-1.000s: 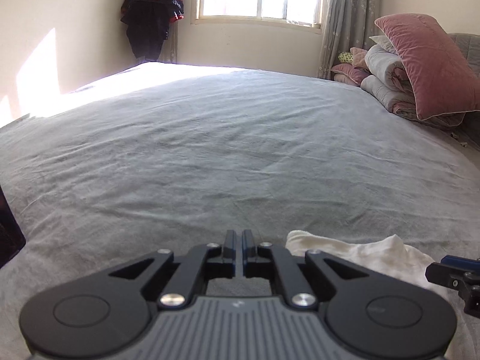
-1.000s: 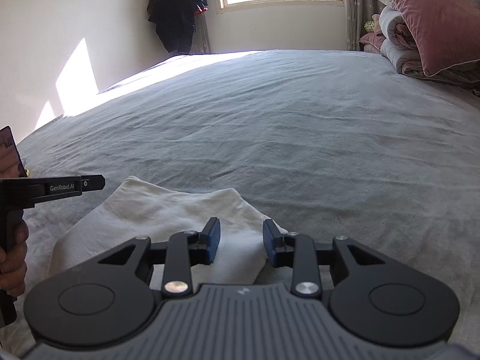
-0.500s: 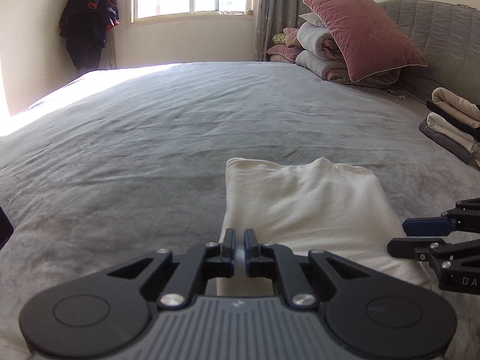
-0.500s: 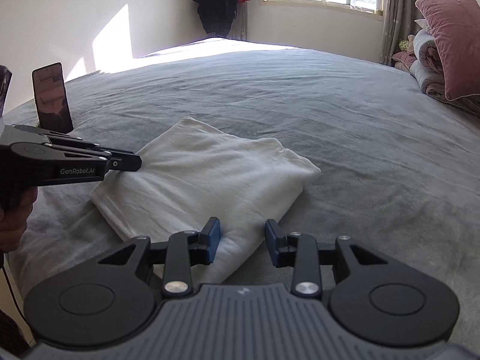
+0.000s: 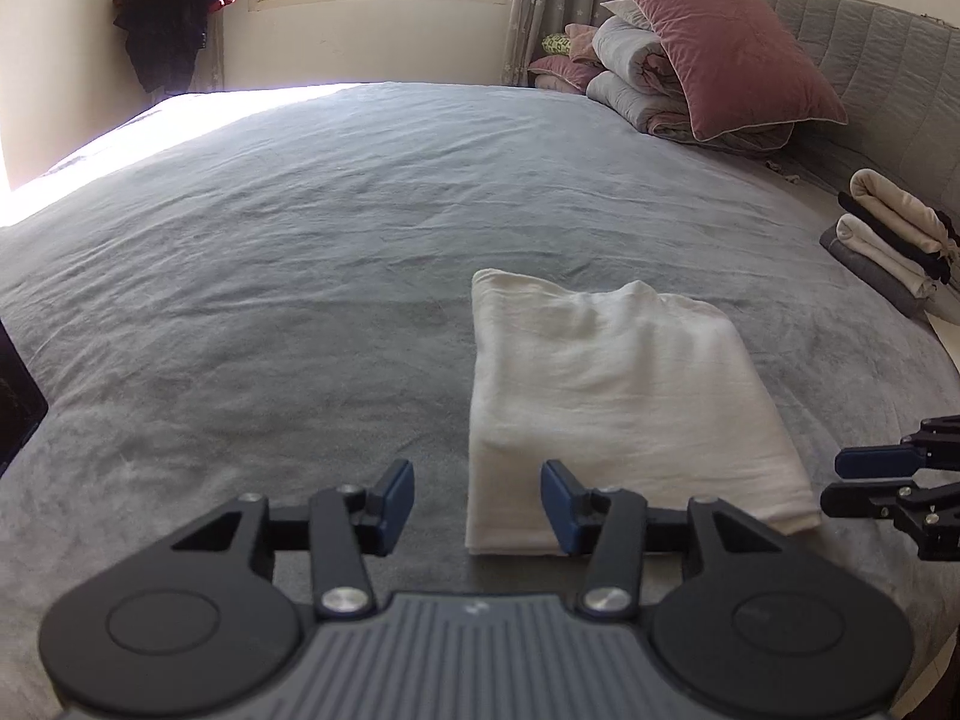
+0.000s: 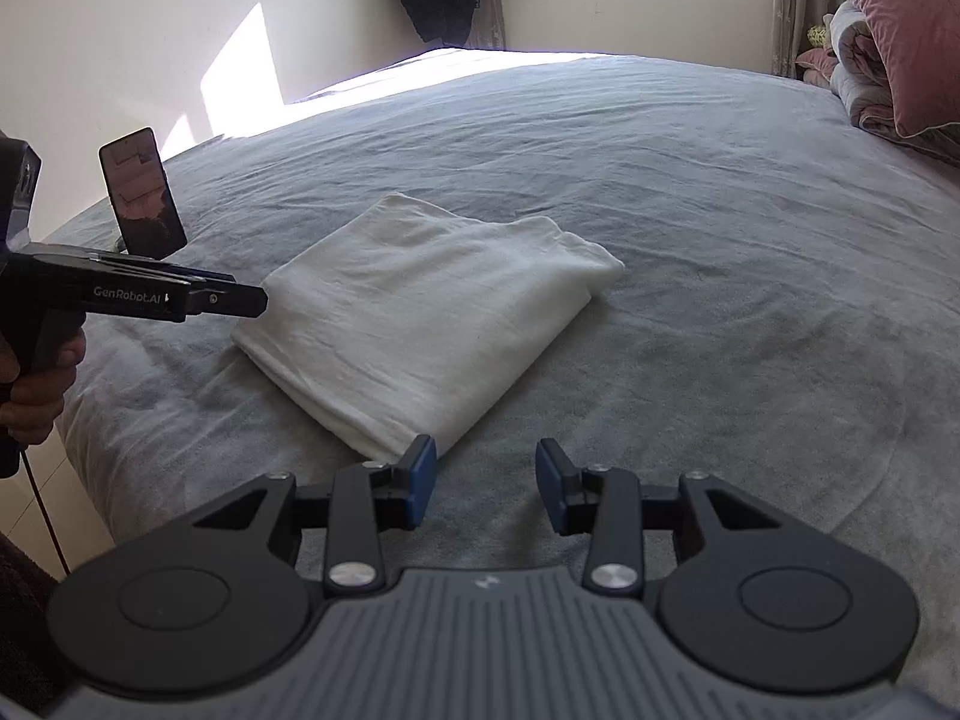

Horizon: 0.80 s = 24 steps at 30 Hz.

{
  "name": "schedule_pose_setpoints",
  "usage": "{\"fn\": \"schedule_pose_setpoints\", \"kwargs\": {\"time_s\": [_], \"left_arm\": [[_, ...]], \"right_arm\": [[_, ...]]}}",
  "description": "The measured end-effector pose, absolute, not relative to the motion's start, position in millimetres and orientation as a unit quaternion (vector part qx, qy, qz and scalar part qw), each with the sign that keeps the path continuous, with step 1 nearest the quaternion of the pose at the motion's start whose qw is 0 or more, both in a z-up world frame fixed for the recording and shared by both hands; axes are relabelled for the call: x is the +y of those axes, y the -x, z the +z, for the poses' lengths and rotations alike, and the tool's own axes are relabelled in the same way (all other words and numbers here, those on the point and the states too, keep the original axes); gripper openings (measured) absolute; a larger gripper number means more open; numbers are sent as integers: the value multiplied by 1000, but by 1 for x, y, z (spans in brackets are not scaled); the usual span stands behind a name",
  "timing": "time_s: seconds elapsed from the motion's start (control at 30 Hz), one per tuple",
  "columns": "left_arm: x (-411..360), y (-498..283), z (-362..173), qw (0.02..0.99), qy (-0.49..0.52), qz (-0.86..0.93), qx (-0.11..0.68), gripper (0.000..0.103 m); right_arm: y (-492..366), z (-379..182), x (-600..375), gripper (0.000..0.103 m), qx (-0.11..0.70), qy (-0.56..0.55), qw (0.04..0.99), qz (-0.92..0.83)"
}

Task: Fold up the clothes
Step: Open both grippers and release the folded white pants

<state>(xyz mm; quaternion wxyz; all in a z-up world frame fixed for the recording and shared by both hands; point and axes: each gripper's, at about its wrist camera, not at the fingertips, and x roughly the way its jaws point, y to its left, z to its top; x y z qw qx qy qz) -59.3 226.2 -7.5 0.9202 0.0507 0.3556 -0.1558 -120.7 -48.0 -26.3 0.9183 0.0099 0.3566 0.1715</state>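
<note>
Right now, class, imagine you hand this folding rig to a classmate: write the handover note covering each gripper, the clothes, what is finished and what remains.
Left gripper: jaws opening, gripping nothing; the near left corner of the folded white garment lies just ahead between them.
Right gripper: jaws opening, empty, by the garment's near right corner.
Garment: folded into a rectangle, flat on the grey bed.
Done: this fold looks complete; a stack of folded clothes sits by the headboard.
Left: probably move the garment to that stack.

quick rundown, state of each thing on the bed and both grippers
white garment: folded into a rectangle, flat on the bed
left gripper: jaws opening, nothing pinched
right gripper: jaws opening, nothing pinched
stack of clothes: folded, piled at the bed's edge
pink pillow: propped on rolled quilts
</note>
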Motion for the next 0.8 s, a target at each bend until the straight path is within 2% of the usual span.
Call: {"fn": "schedule_pose_setpoints", "kwargs": {"time_s": [0.1, 0.2, 0.27, 0.37, 0.5, 0.67, 0.8], "left_arm": [[224, 61, -11, 912, -103, -146, 370, 49], [227, 60, -5, 908, -110, -139, 379, 56], [229, 59, 2, 908, -109, -132, 383, 69], [227, 57, 10, 909, -103, -129, 383, 83], [223, 53, 18, 906, -102, -133, 388, 90], [231, 36, 25, 910, -21, -96, 404, 98], [231, 22, 20, 894, 9, -94, 438, 98]], "right_arm": [[117, -24, -51, 41, 379, -12, 909, 175], [111, -17, -54, 47, 389, -7, 906, 166], [105, -12, -57, 58, 396, -11, 905, 153], [99, -5, -56, 63, 404, -12, 905, 133], [90, 1, -55, 65, 426, -13, 898, 113], [83, 13, -61, 74, 430, -15, 898, 88], [76, 16, -63, 78, 437, -21, 896, 80]]}}
